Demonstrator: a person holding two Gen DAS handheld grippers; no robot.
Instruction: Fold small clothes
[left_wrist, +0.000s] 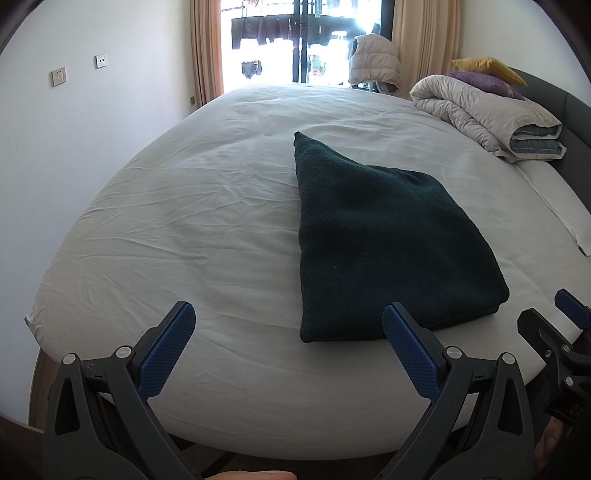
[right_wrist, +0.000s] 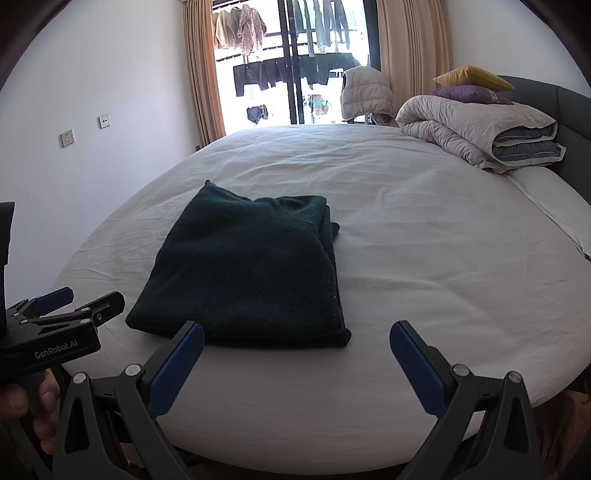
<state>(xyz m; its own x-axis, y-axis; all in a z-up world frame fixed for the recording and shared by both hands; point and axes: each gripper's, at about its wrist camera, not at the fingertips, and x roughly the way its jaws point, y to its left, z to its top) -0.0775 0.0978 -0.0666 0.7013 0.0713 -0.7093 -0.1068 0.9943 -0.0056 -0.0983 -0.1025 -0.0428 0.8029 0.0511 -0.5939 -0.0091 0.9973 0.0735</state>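
Note:
A dark green garment (left_wrist: 384, 243) lies folded in a neat stack on the white bed sheet (left_wrist: 184, 221); one corner points toward the window. It also shows in the right wrist view (right_wrist: 251, 273). My left gripper (left_wrist: 290, 314) is open and empty, held above the bed's near edge, just short of the garment's near left corner. My right gripper (right_wrist: 297, 332) is open and empty, just short of the garment's near right corner. The right gripper shows at the right edge of the left wrist view (left_wrist: 554, 317); the left gripper shows at the left edge of the right wrist view (right_wrist: 62, 306).
A rolled grey duvet (right_wrist: 480, 133) with a purple pillow (right_wrist: 469, 94) and a yellow pillow (right_wrist: 472, 77) sits at the far right by the headboard (right_wrist: 554, 103). A puffy jacket (right_wrist: 365, 92) hangs by the window. A white wall (right_wrist: 92, 110) is at left.

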